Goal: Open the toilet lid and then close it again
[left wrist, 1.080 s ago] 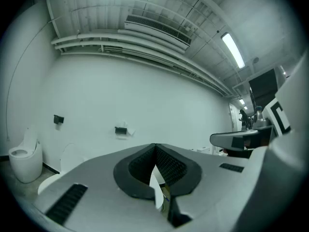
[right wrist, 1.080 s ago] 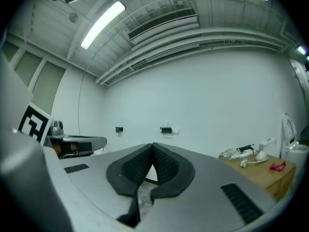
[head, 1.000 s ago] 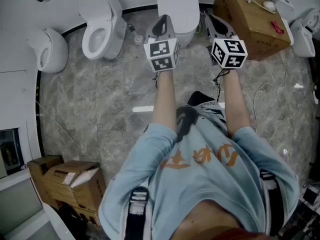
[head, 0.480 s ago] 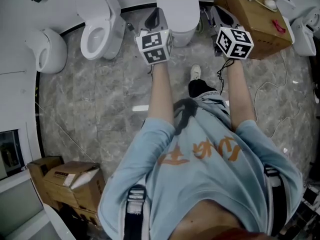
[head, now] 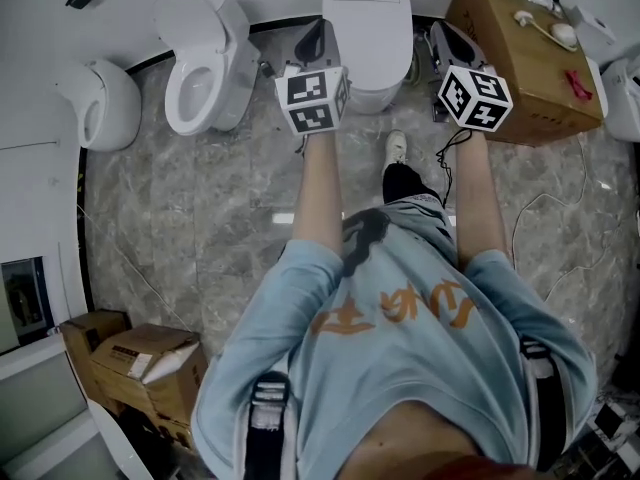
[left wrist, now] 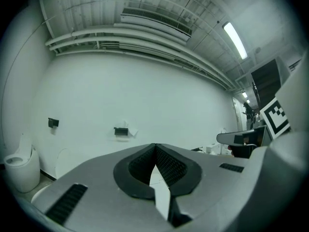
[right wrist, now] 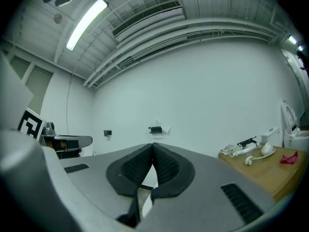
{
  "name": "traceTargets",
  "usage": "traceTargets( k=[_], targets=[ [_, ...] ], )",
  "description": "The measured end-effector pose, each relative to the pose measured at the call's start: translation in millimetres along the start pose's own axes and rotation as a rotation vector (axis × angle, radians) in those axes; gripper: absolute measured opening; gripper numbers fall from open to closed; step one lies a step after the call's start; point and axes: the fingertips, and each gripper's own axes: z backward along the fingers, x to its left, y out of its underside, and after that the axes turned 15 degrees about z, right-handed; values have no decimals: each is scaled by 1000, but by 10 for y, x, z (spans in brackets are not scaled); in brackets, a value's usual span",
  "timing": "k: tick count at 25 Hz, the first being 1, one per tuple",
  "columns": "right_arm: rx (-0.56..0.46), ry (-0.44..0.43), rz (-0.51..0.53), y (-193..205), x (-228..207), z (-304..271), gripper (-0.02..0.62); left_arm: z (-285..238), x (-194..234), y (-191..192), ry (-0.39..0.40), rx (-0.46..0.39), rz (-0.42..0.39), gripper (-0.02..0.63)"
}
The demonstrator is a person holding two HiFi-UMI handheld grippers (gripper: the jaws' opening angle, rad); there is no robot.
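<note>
While you stand facing toilet at top centre of head view, lid lies down, closed. Your left gripper just left of it, right gripper just right. Both jaws clenched, nothing between. Cardboard box upper right.

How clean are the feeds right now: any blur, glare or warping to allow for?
Head view: sharp, evenly lit, one pale glare streak on the floor. Left gripper view: heavy fisheye, dark corners, ceiling light blown out. Right gripper view: same fisheye, tube light glaring, no motion blur.
</note>
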Motion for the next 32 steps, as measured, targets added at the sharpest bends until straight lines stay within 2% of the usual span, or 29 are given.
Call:
traceTargets(
  k=[4,9,13,16,19,26,32],
  targets=[
    [11,-4,-20,319,-490,-571,14,-742,11,238,-3,24,-13,17],
    [41,-6,-121,669,-1180,-1556,14,-1852,51,355,-14,93,-65,17],
    [38,-81,-115,724,-1517,-2343,14,-2687,67,348,-27,113,-67,17],
    [39,-121,-121,832,-1679,-2722,14,-3080,46,493,-22,146,-69,17],
    [63,-155,-120,1017,-1702,-2966,14,-3275,129,693,-27,201,-79,17],
    [184,-219,-110,1737,-1465,-3324,14,-3386,688,1360,-63,347,-68,17],
    [328,-290,-53,2479,-1228,-3392,14,-3388,935,2158,3,518,-111,17]
  ],
)
